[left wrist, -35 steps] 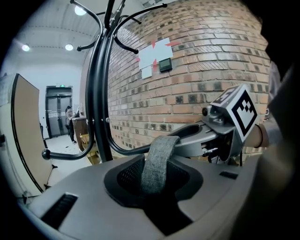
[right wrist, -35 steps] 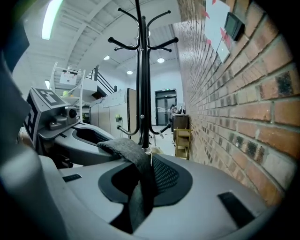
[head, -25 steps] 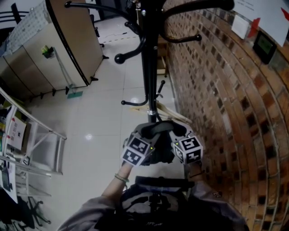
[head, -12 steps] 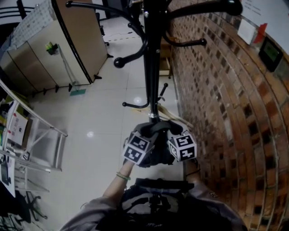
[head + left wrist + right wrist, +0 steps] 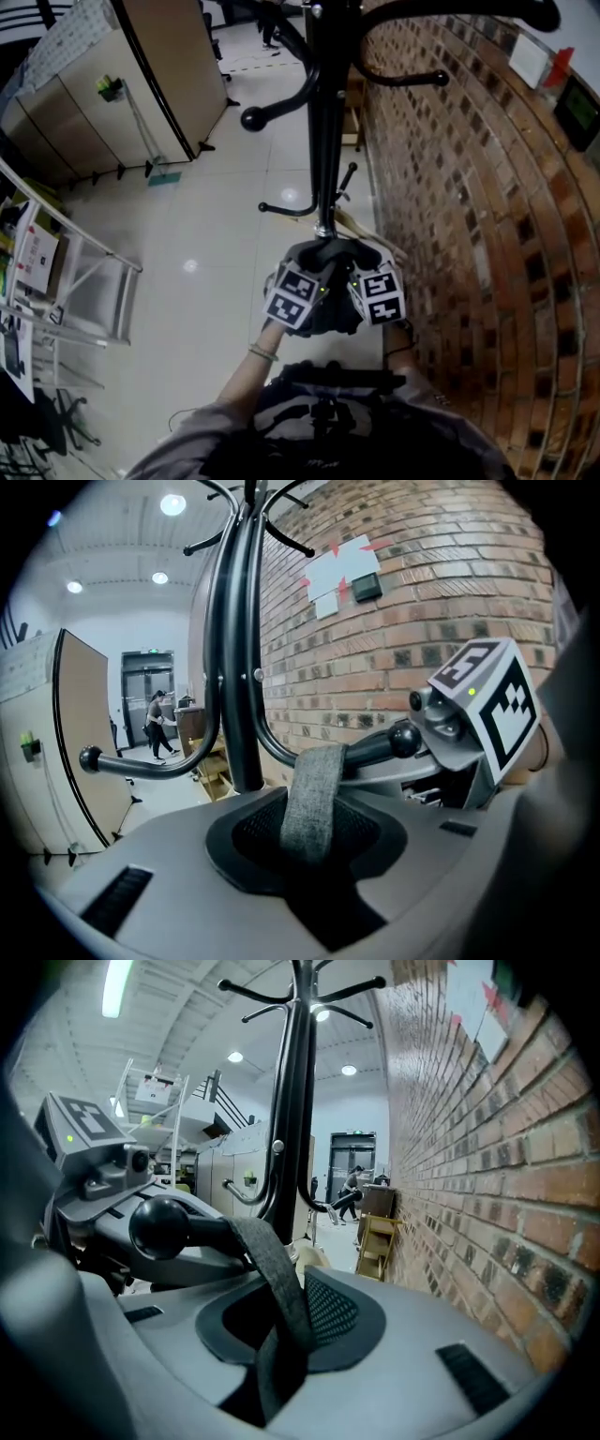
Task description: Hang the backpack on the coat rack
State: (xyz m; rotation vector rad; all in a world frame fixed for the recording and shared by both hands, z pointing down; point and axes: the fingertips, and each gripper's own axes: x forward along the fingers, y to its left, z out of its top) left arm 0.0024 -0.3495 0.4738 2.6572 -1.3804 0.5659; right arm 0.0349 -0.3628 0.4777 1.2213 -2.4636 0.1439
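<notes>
Person stands right up at the coat rack, close by the brick wall, both claws raised side by side w/ the backpack between them, well off the tiled floor. Left claw is clamped onto the pack's top on its left side, right claw likewise on the right; jaws of each are closed in on the grey shell, which fills the lower part of both gripper views.

Backpack's grey carry loop rises from a dark mesh hollow in the top & goes up and over one of the rack's lower pegs; the peg's ball end sticks out past the loop, just beside the right claw's body. In the right gripper view the same loop drapes over the peg just inboard of the ball, looking a bit twisted where it drops back into the pack.

Rack's pole stands upright just behind, other pegs curving out higher up; beige cabinet across the floor to the left; metal step frame nearer, far left.
</notes>
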